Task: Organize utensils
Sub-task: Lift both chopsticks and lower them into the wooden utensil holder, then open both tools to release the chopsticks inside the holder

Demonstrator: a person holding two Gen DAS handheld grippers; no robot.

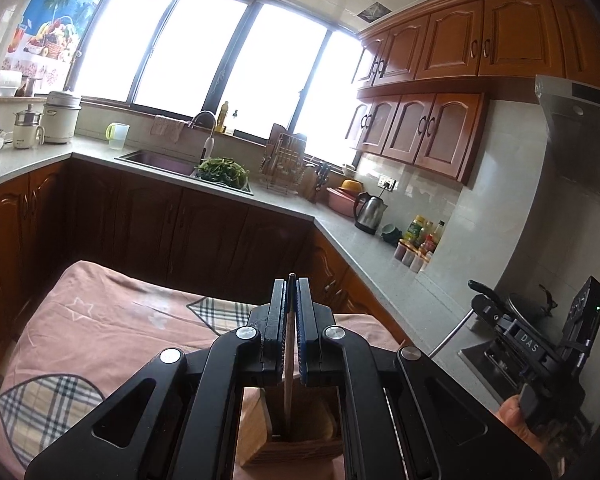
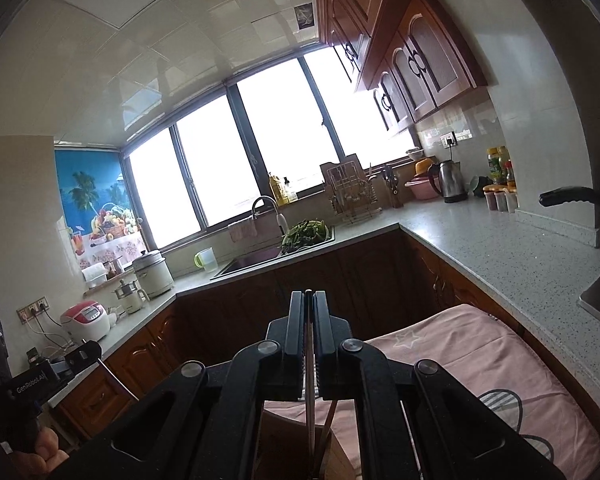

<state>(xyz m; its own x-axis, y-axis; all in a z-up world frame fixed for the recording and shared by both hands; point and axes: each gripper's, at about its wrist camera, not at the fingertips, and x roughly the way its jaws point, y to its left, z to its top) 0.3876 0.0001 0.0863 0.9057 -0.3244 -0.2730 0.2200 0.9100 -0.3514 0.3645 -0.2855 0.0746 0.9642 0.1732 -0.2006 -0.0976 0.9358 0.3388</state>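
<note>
The left tool (image 1: 291, 280) clamps a wooden chopstick (image 1: 289, 364) at lower centre, its end inside a wooden holder (image 1: 260, 436) below. The right tool (image 2: 308, 294) pinches a thin chopstick (image 2: 309, 396) above another wooden holder (image 2: 296, 444), over pink cloth (image 2: 480, 356).

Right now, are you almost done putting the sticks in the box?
Partway. Each gripper is shut on one utensil: the left gripper pinches a chopstick and the right gripper pinches a thin utensil, both standing over the wooden holder. Another stick already leans inside. Still left: letting go. Loose utensils elsewhere aren't visible.
</note>
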